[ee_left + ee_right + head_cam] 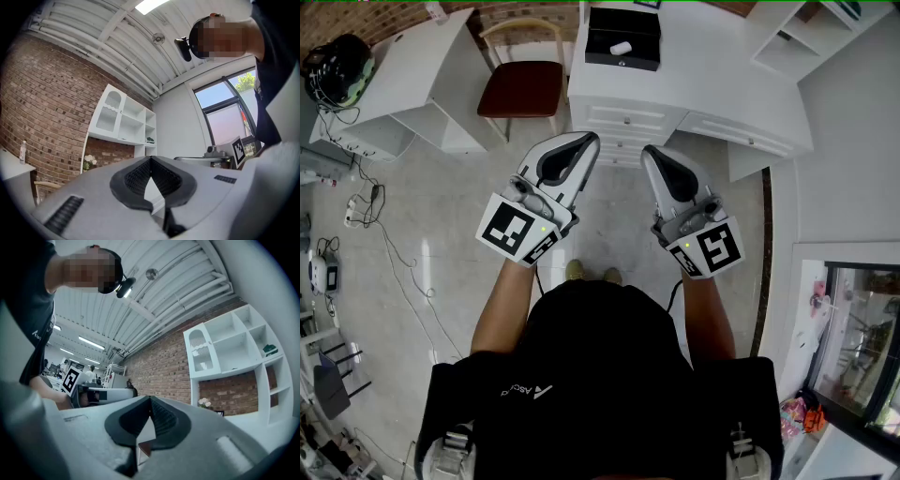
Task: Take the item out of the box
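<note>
No text can be read in full.

Black shirt [609,356]: a small white logo [523,390] with a short word sits on the chest. It is upside down in the head view and the letters are too small to read. The right gripper view shows the same logo, also unreadable.

Left gripper [586,142]: the cube carries a square black-and-white marker [508,228], a pattern and not letters.

Right gripper [651,153]: same kind of marker on its cube.

Each gripper view catches one such marker on the other gripper.
</note>
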Demonstrator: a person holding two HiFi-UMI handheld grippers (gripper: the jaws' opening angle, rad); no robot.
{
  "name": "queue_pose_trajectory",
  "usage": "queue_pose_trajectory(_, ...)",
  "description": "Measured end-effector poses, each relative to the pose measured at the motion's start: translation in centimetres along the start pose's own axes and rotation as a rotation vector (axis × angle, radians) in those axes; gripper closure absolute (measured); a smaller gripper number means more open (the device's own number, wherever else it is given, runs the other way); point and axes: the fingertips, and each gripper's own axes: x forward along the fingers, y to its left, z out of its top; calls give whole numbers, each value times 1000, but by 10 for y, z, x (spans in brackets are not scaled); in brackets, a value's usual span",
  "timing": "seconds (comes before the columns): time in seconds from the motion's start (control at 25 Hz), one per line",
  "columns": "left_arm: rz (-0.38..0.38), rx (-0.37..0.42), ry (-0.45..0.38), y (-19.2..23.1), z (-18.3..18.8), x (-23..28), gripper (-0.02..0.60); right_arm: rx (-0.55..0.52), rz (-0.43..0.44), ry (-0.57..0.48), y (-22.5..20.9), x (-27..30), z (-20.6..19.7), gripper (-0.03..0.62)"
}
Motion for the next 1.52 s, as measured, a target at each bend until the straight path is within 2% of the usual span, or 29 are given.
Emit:
queue_pose_trajectory(0.4, 6, -6, -8, 22, 1, -18, 583, 8, -6, -29, 11, 19, -1, 594)
queue_pose_trajectory(0.92, 13, -11, -25, 89, 2, -51, 583, -35, -63, -5, 20, 59, -13, 594)
queue_pose_trajectory(1.24, -1, -4, -25, 119, -13, -16, 583, -65, -80, 1, -21, 84, -30, 594)
queue_pose_trajectory(1.52, 24, 26, 11, 168, -35, 49, 583, -102, -42, 2, -93, 127, -55, 594)
